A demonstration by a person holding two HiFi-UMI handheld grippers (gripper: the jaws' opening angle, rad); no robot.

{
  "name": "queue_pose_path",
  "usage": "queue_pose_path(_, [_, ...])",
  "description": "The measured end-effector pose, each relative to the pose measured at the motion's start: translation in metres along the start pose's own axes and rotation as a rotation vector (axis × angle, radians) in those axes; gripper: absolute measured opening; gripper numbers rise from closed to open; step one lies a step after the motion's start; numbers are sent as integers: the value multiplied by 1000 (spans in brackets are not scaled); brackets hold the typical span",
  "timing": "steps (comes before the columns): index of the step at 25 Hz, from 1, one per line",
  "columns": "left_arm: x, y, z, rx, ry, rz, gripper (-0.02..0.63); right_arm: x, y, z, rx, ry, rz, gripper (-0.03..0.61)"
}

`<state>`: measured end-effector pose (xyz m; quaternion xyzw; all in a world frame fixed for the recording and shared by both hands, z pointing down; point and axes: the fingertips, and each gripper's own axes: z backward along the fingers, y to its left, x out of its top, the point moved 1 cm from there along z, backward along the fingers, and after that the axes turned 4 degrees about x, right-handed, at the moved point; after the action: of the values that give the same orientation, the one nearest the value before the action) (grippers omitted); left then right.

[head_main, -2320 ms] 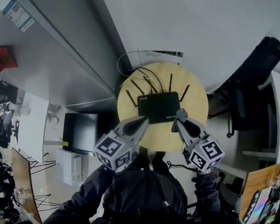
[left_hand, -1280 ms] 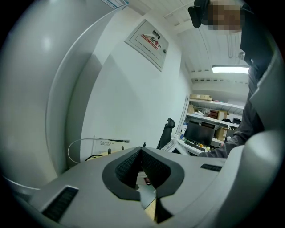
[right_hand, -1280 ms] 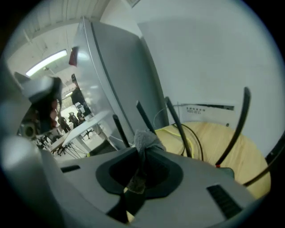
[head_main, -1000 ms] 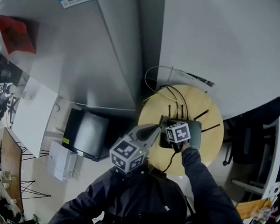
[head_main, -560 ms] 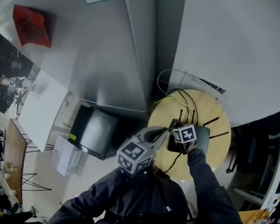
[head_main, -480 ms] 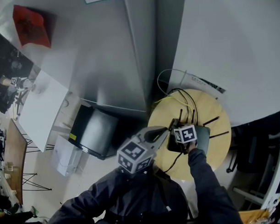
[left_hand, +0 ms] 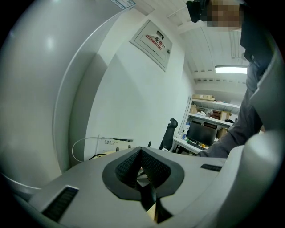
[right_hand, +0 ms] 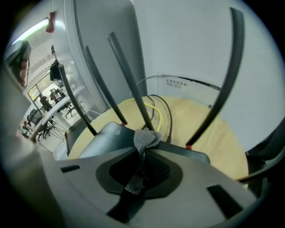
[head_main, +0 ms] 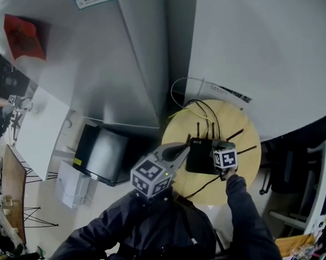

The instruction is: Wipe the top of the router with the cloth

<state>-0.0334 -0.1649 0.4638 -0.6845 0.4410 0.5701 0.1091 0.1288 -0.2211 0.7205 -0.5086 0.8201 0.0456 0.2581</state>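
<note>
Right gripper (right_hand: 143,153) clamped cloth (right_hand: 145,139), tuft poking ahead onto router (right_hand: 103,137) top for wiping; left gripper (left_hand: 140,153) closed, empty, held aside.

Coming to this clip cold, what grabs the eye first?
The black router with raised antennas sits on a round wooden table. The right gripper pinches a grey cloth over the router; the left gripper is shut and empty by the table's left edge.
</note>
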Motion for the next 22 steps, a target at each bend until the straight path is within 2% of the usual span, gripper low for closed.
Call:
queue_pose_path(10, [-1,-15,-11,-27,10,-12,0,-30,-68,25,-180,6,-83,72])
queue_pose_path(16, [-2,-11,-5,-15,8,-8,0,-39,-76,28,-218,30,-104,72])
queue_pose_path(22, [-3,0,3,0,-6,-16,0,-36,-80,31,-243,3,-105,72])
